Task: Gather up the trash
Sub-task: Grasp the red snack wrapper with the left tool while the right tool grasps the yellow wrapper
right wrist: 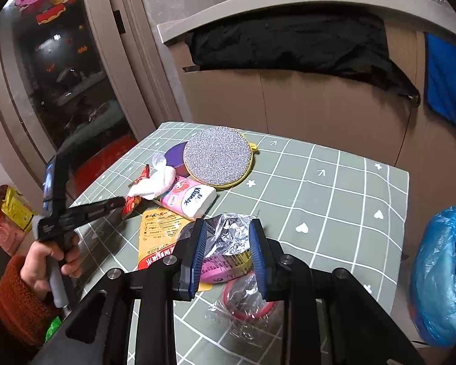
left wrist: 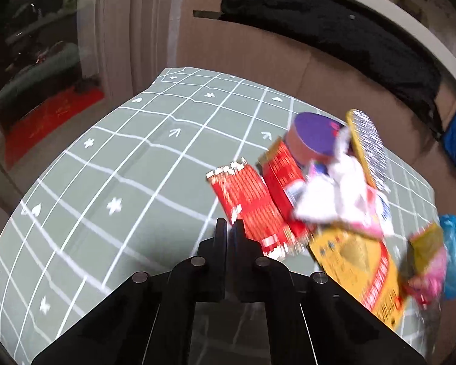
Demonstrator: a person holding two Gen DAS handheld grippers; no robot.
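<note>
Blue-lined bin (right wrist: 443,276) is standing just beside the tabletop (right wrist: 334,188) edge; its contents are not showing. Right gripper (right wrist: 228,252) is holding its jaws apart around the silver-and-pink snack wrapper (right wrist: 228,249), which is lying on the tabletop beside the tissue pack (right wrist: 188,197). Left gripper (left wrist: 229,228) is keeping its jaws together, empty, touching the red wrapper (left wrist: 249,203).

Black tool (right wrist: 228,252), blue pads (right wrist: 197,252), rust sleeve (right wrist: 12,298)

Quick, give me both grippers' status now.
Left gripper: shut, fingers on the red wrapper.
Right gripper: open, fingers around the pink foil packet, not yet closed.
</note>
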